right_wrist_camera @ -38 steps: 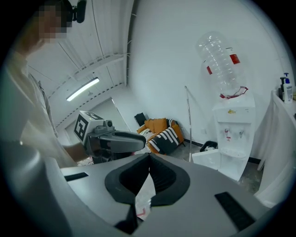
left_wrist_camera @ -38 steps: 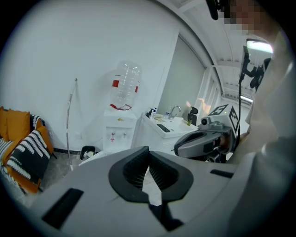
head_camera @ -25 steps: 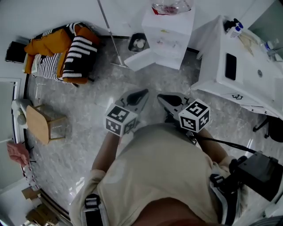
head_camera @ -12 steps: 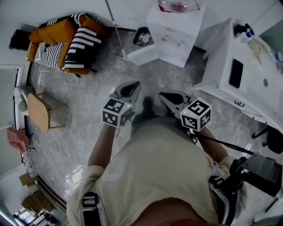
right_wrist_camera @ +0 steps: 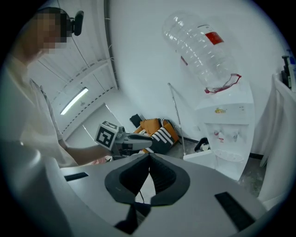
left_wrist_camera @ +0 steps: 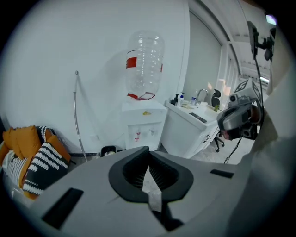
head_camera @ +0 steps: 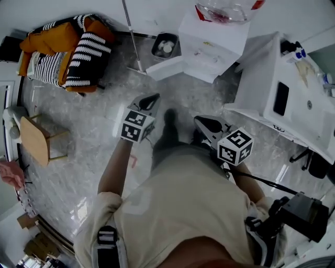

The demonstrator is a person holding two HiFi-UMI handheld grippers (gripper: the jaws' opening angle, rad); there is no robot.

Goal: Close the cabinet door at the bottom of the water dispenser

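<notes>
Cushions (head_camera: 63,49), orange and black-and-white striped, are heaped at the far left against the wall. A wooden stool (head_camera: 34,140) stands nearer the person on the grey marbled floor (head_camera: 89,172). Further right a thin pole (head_camera: 132,39) leans on the wall, and just beside its foot sits a small dark bin (head_camera: 164,47).

Next comes the door (head_camera: 165,68), a white panel at the foot of the dispenser (head_camera: 212,44). It stands swung open toward the left, its free edge close to the bin. The left gripper (head_camera: 154,98) points at it from the person's side, and floor shows between its tips and the panel. Its own view shows the jaws pressed together at the tips with nothing between them.

The dispenser is white and stands against the wall, with a clear bottle (head_camera: 227,10) upside down on top.

The right gripper (head_camera: 202,122) is held lower in the head view, closer to the person's body, and is aimed toward the dispenser's front. Its jaws are also brought together and hold nothing.

At the far right a white counter (head_camera: 309,120) with a sink runs alongside the dispenser, with small bottles at its back corner.
</notes>
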